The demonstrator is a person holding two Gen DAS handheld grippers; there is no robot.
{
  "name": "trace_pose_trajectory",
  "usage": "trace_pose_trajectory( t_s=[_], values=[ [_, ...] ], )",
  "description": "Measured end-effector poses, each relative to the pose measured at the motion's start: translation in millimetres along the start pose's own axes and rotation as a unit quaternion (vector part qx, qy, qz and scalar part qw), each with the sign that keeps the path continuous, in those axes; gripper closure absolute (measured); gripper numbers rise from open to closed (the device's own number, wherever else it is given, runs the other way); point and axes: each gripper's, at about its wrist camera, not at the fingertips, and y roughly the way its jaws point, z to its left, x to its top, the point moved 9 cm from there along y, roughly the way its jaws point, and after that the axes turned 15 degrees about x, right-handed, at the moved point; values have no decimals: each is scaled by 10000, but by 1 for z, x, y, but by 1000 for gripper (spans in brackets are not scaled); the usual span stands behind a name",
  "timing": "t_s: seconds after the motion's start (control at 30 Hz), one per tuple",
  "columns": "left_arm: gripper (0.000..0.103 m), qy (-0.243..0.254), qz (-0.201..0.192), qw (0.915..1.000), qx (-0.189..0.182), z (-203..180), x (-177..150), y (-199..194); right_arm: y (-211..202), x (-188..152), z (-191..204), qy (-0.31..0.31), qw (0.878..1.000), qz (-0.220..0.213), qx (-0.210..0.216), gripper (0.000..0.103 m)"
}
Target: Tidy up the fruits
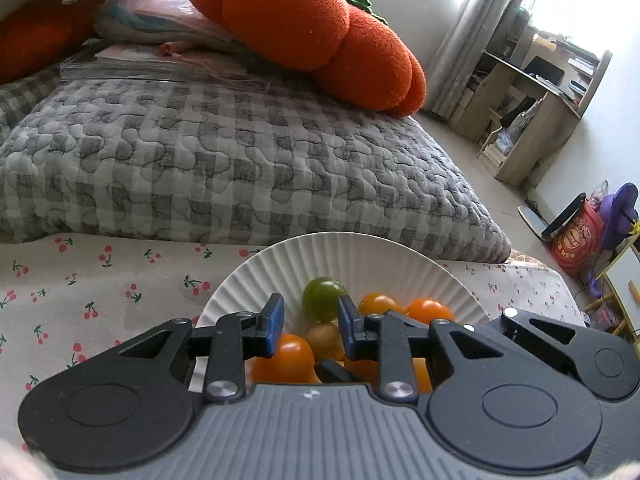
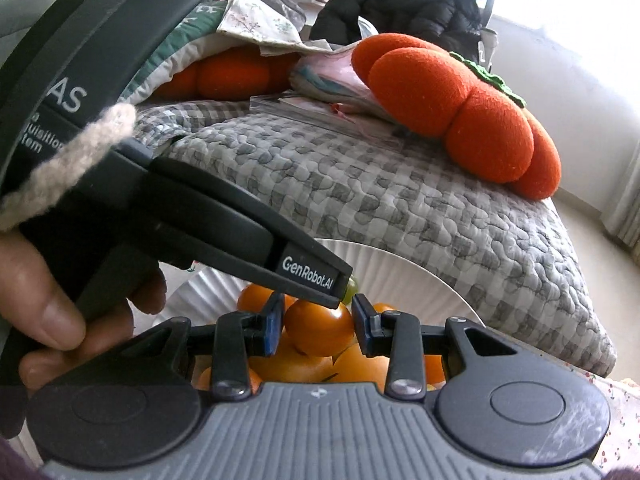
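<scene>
A white fluted plate (image 1: 360, 256) (image 2: 400, 268) on the cherry-print sheet holds several orange cherry tomatoes (image 1: 428, 310). My left gripper (image 1: 311, 326) hangs over it with its jaws a narrow gap apart. A green tomato (image 1: 322, 298) sits just past the fingertips, blurred, with a gap to the left pad. An olive-yellow tomato (image 1: 326, 340) lies below. In the right wrist view the left gripper (image 2: 346, 288) crosses from the left, held by a hand (image 2: 60, 320). My right gripper (image 2: 318, 330) is shut on an orange tomato (image 2: 320, 328) above the pile.
A grey checked quilt (image 1: 240, 160) rises right behind the plate, with an orange pumpkin cushion (image 1: 320, 32) and folded things on it. The cherry-print sheet (image 1: 100, 280) spreads to the left. A desk with shelves (image 1: 540, 100) and a red bag (image 1: 576, 240) stand on the floor at right.
</scene>
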Motion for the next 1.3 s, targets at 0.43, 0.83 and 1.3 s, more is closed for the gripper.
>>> trace_pose_trajectory(
  t_s=[0.43, 0.83, 1.3],
  values=[
    [55, -218, -8, 9996, -158, 2, 2, -5, -17, 6, -14, 167, 9998, -94, 69, 53],
    [42, -539, -196, 9980, -273, 14, 8, -34, -38, 9, -32, 929, 9946, -385, 263, 52],
    [42, -623, -147, 9979, -79, 21, -17, -77, -77, -10, -39, 1682, 9850, -376, -38, 52]
  ],
)
